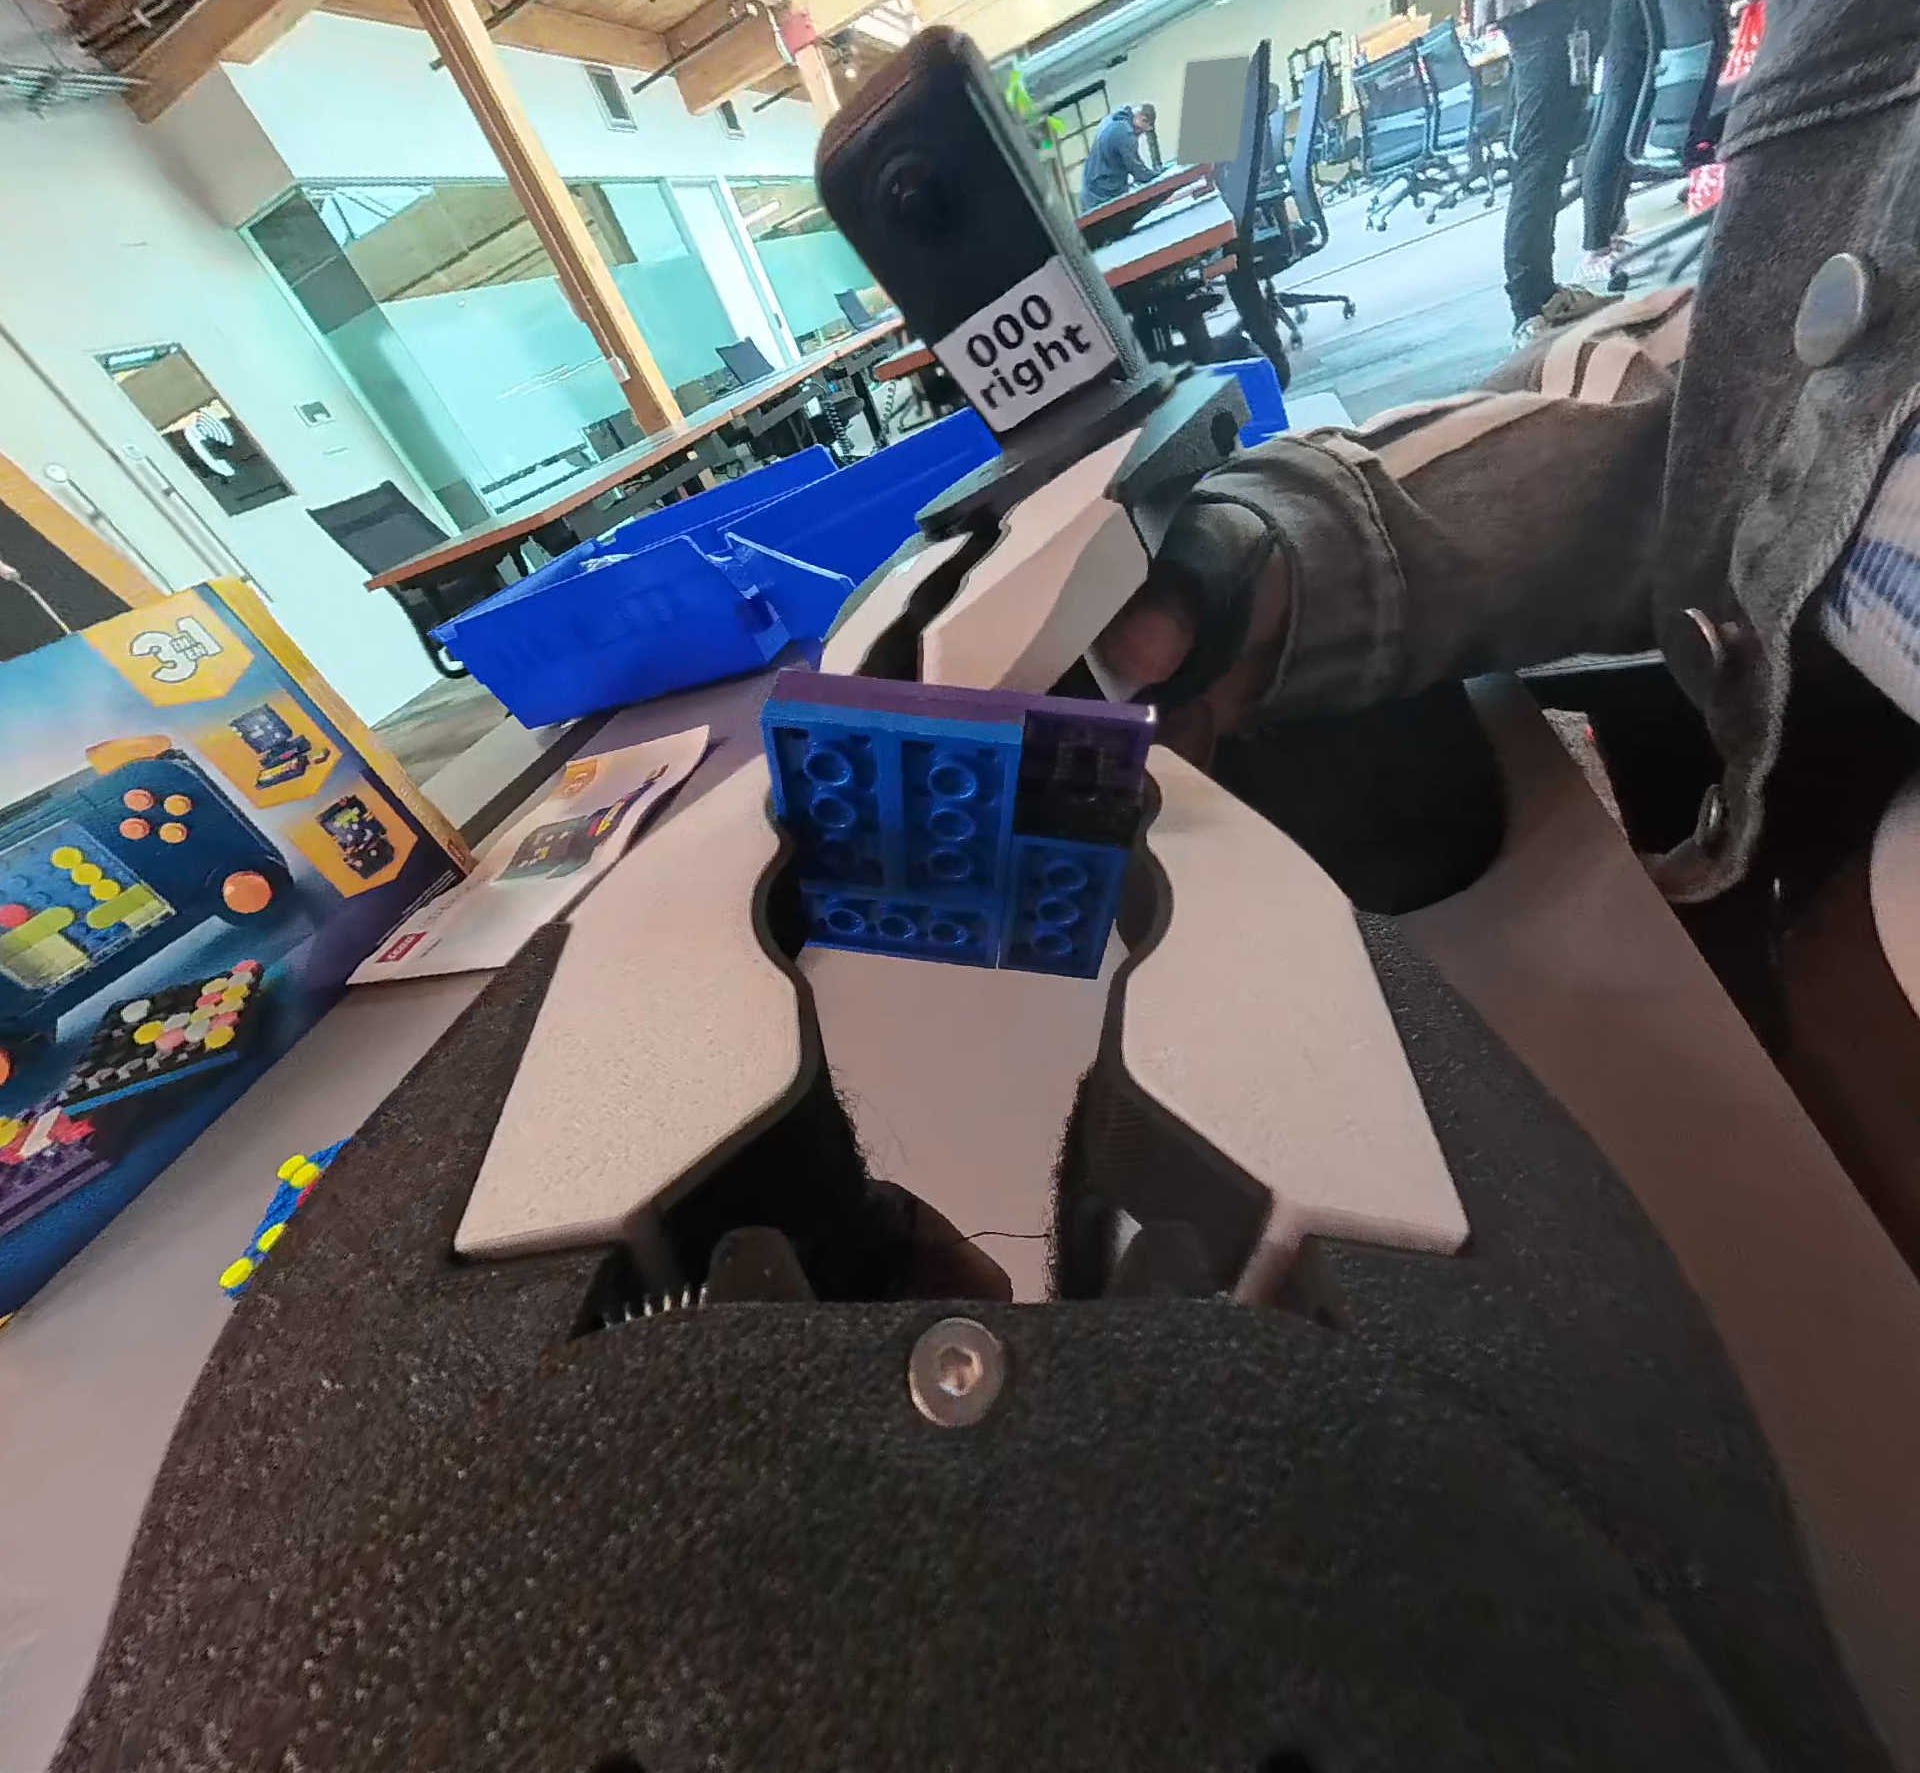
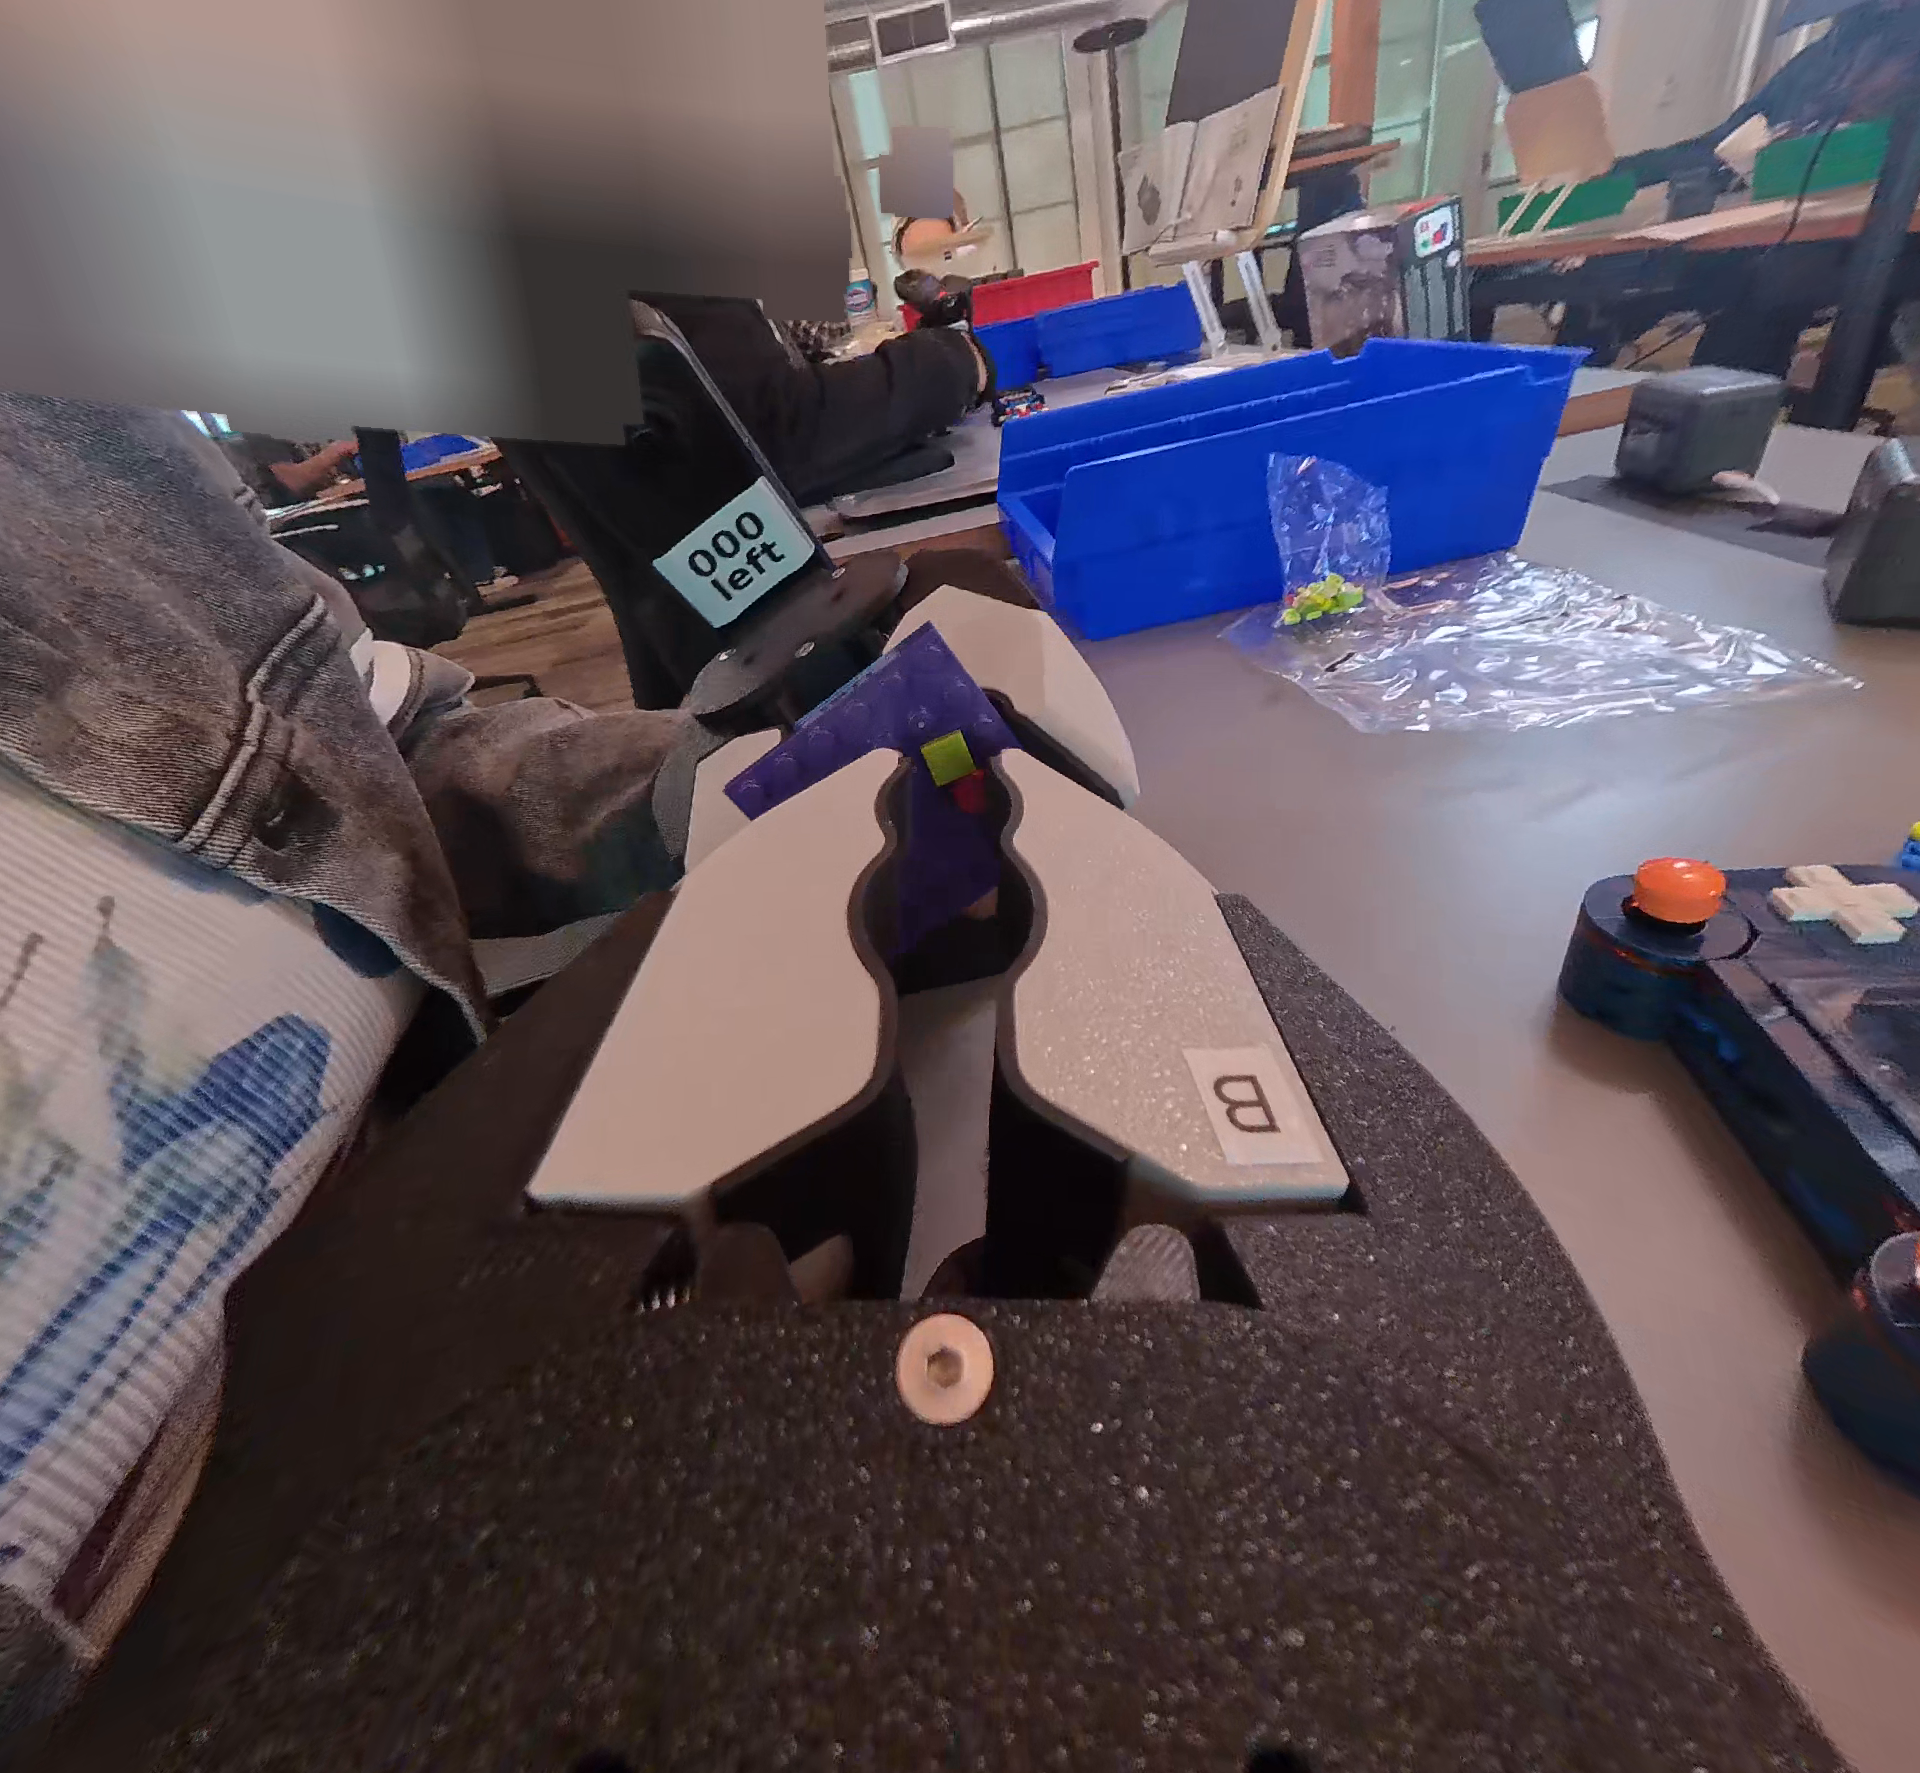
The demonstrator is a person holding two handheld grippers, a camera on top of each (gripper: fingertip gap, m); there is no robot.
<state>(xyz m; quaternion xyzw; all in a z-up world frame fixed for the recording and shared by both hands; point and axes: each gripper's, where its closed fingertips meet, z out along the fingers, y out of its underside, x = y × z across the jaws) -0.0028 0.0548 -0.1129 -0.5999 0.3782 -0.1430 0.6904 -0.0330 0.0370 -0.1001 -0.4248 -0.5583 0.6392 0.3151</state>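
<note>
My left gripper (image 1: 961, 840) is shut on a flat brick assembly (image 1: 935, 840) and holds it upright above the table. Its blue and purple undersides face the left wrist camera, and its purple studded face (image 2: 883, 715) shows in the right wrist view. My right gripper (image 2: 951, 773) faces it from the other side, tips against the purple face. It is closed on a small lime-green piece (image 2: 943, 755) with a red piece (image 2: 969, 794) beside it. In the left wrist view the right gripper (image 1: 935, 611) shows behind the assembly, its tips hidden.
A toy-set box (image 1: 156, 840) and a booklet (image 1: 540, 850) lie left. Blue bins (image 2: 1299, 476) stand behind. Clear plastic bags (image 2: 1507, 632), one with lime pieces (image 2: 1320, 596), lie on the grey table (image 2: 1403, 840). A dark blue controller-shaped build (image 2: 1766, 975) sits right. A denim sleeve (image 1: 1455, 528) is close by. The grippers are tip to tip, or close to it.
</note>
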